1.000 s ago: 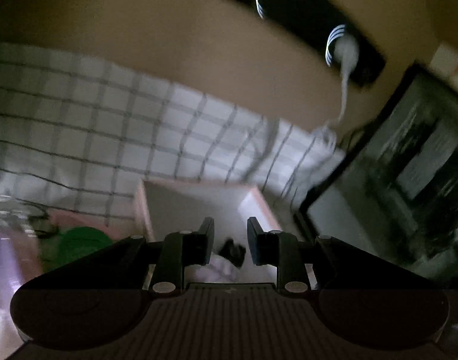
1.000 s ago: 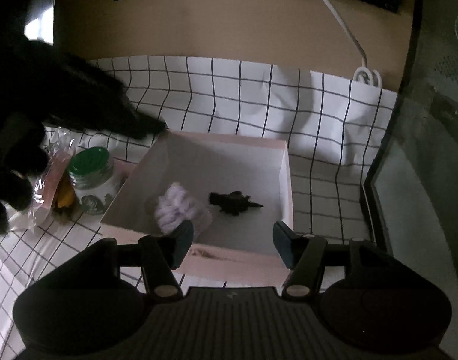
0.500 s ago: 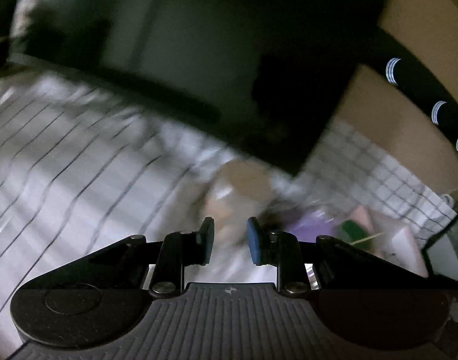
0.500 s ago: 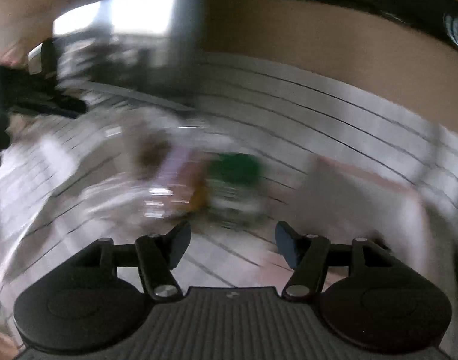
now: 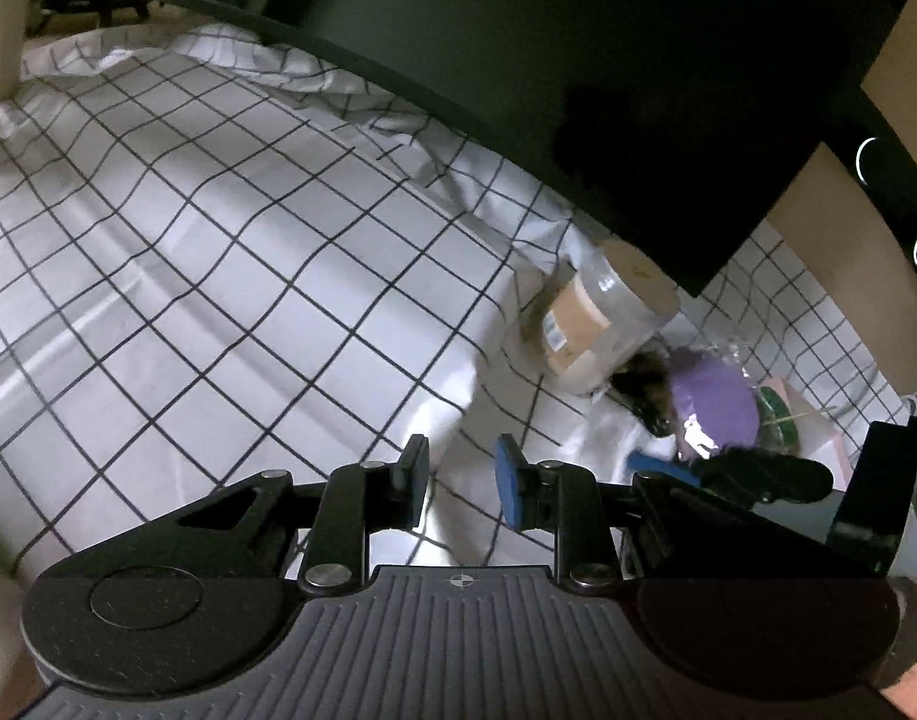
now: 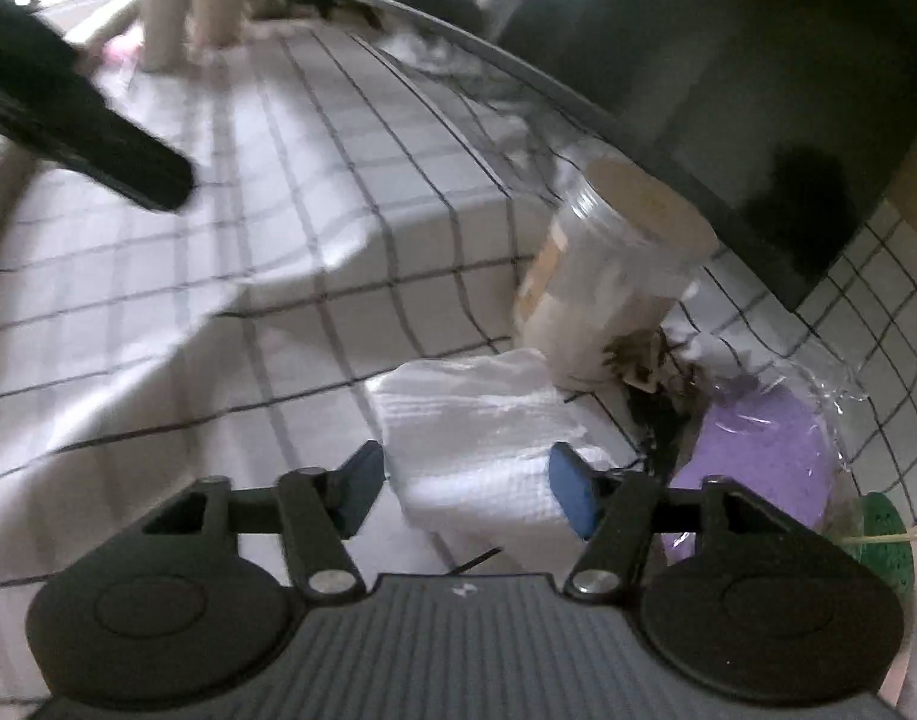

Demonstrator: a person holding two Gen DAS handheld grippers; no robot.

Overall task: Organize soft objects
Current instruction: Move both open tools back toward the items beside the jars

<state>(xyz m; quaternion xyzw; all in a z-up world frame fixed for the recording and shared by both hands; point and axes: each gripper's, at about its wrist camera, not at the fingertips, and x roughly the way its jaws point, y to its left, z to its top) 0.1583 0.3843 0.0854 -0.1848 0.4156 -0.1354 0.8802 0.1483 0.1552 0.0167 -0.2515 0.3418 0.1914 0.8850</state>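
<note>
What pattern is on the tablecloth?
White with a thin black grid; the tablecloth shows best in the left wrist view.

Mostly cloth and plastic under my two cameras

I see a matt, creased checked tablecloth [image 5: 230, 252]; a folded white cloth [image 6: 482, 438] with a rough waffle weave; a clear glossy plastic jar [image 6: 608, 288] with a matt beige lid and a paper-looking label; a purple soft pad [image 6: 764, 450], fuzzy, under crinkly shiny film; my right gripper [image 6: 467, 483] and left gripper [image 5: 458, 477] in matt black plastic, ribbed on top, with smooth blue pads and shiny metal screws
</note>
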